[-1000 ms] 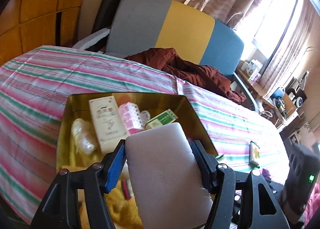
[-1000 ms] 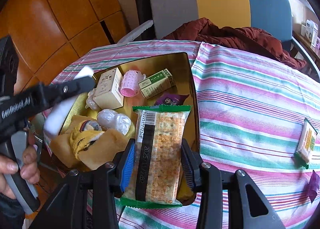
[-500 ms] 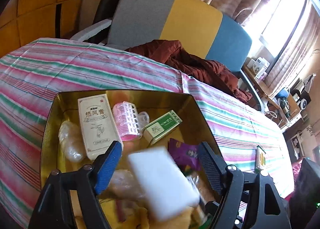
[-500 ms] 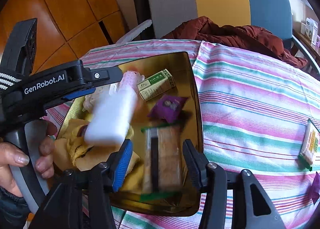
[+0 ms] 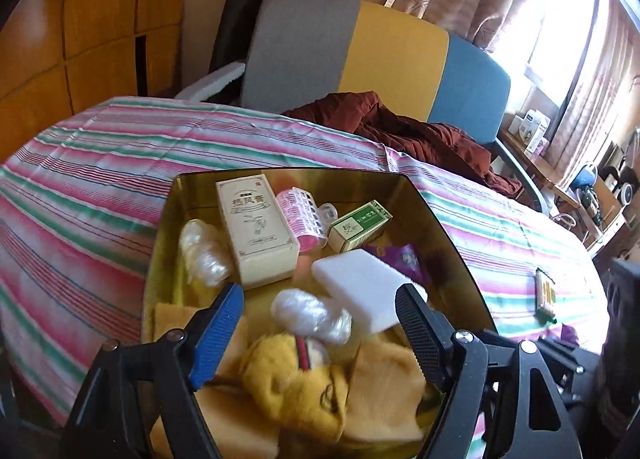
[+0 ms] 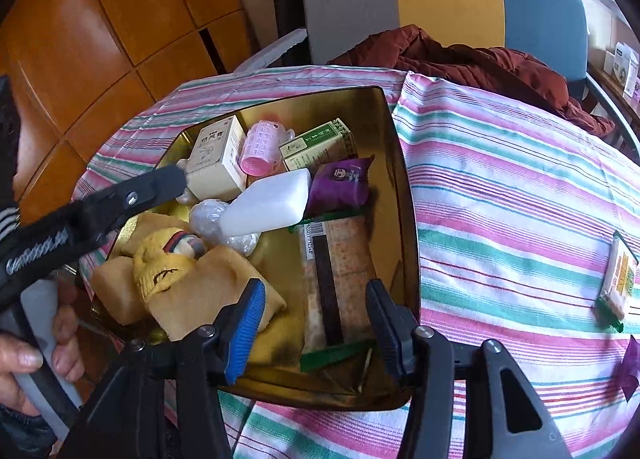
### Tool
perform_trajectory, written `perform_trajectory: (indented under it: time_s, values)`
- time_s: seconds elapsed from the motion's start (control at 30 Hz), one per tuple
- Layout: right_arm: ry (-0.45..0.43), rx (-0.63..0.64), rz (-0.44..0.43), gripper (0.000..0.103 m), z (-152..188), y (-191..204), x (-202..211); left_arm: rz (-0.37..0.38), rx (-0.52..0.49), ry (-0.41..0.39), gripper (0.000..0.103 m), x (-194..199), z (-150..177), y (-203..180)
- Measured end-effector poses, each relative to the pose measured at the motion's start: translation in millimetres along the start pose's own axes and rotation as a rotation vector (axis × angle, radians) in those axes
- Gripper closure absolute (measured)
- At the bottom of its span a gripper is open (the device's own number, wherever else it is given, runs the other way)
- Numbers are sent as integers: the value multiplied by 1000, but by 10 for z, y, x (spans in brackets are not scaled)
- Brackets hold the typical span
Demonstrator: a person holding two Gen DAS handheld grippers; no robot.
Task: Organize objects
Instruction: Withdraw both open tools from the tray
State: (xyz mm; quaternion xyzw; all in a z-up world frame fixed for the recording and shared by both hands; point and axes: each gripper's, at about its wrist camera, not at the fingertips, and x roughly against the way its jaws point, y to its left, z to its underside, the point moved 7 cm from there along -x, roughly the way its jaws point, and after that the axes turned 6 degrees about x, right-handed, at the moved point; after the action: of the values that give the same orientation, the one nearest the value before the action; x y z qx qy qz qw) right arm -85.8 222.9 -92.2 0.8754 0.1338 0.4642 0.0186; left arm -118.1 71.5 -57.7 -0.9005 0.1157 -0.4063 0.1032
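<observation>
Gold tin (image 6: pixel 404 195) holds sponge (image 6: pixel 272 203) and crackers (image 6: pixel 336 279); both tongs (image 5: pixel 318 323) (image 6: pixel 316 323) released, empty; a packet (image 6: pixel 618 279) waits on the counter (image 6: pixel 500 199).

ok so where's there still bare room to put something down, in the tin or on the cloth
The gold tin is crowded: boxes, white sponge, cracker pack, yellow cloth. Only a bare strip along its right wall beside the crackers. The striped tablecloth is open between the tin and the small packet near the right edge.
</observation>
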Motion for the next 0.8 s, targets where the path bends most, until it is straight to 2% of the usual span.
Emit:
perform_trajectory:
  time_s: [0.53,0.8]
  values:
    - [-34,28,49,46,33,91,203,-86,-49,-61,24,377,260,98]
    - [-50,48,84,36,50,114,297,-78,-56,-67,24,457,309,75]
